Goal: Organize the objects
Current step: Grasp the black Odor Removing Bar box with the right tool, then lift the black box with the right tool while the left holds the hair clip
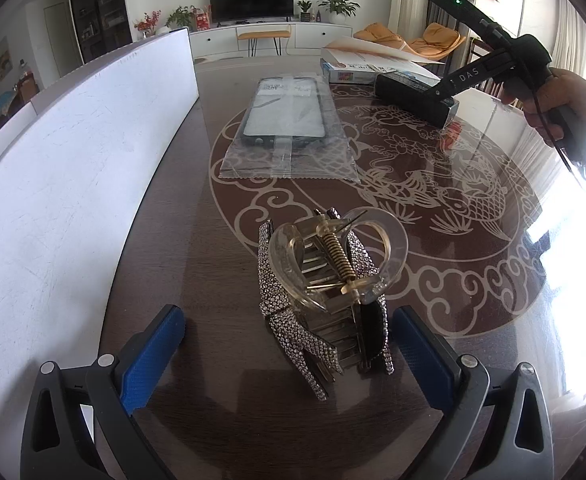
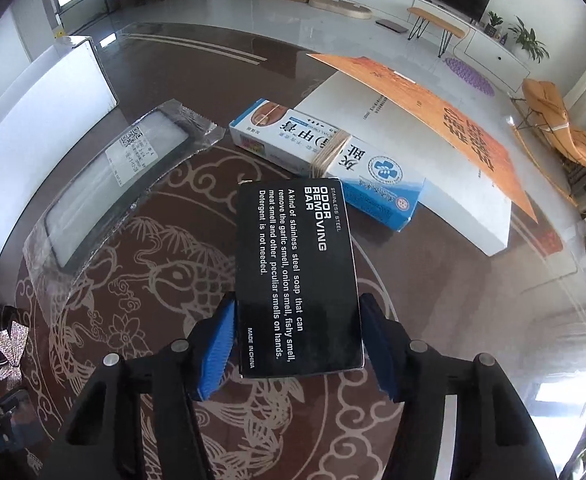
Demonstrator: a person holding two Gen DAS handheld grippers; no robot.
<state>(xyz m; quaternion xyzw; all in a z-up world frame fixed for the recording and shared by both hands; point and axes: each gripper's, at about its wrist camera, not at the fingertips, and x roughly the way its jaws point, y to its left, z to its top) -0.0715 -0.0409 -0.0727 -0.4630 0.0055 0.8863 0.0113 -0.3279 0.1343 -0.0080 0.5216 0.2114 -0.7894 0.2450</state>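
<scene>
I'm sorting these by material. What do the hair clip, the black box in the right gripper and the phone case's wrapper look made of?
Hair clip: clear, glossy plastic, seemingly, with a brass-coloured metal spring and sparkly rhinestone-like studs.
Black box: probably matte printed cardboard; flat faces, crisp edges.
Wrapper: thin, clear plastic film; it glares, wrinkles and has a zigzag-cut end.

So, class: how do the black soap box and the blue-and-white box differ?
The black soap box has white English print and sits between the right hand-held gripper pads; the blue-and-white box has Chinese print, a rubber band, and lies ungripped beside the book. Both are rectangular cartons.
</scene>
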